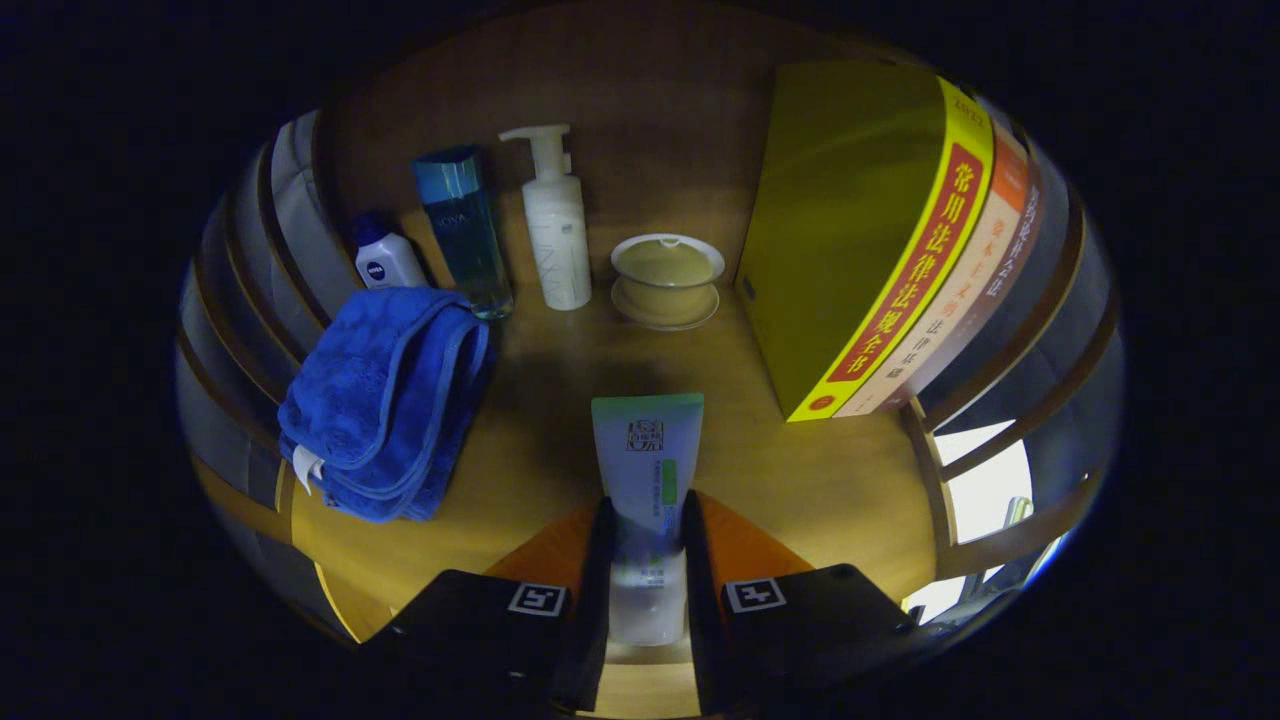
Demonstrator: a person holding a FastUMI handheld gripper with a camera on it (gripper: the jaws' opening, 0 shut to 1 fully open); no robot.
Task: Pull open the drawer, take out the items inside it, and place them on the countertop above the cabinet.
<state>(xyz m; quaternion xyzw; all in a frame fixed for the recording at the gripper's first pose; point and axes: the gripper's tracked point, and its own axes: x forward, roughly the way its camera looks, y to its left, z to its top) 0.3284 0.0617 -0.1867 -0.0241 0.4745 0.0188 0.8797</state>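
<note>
My gripper (645,530) is shut on a white tube with a green end (647,470); both fingers press on its sides. The tube points forward over the wooden countertop (800,480). Beyond it, along the back wall, stand a lidded ceramic cup on a saucer (667,278), a white pump bottle (555,225), a tall blue bottle (465,235) and a small white bottle with a blue cap (385,260).
A folded blue towel (385,400) lies left of the fingers. Several upright books (880,250), a yellow one nearest, stand to the right. Curved wooden slats (1000,420) fence both sides of the countertop. Bare wood lies between towel, cup and books.
</note>
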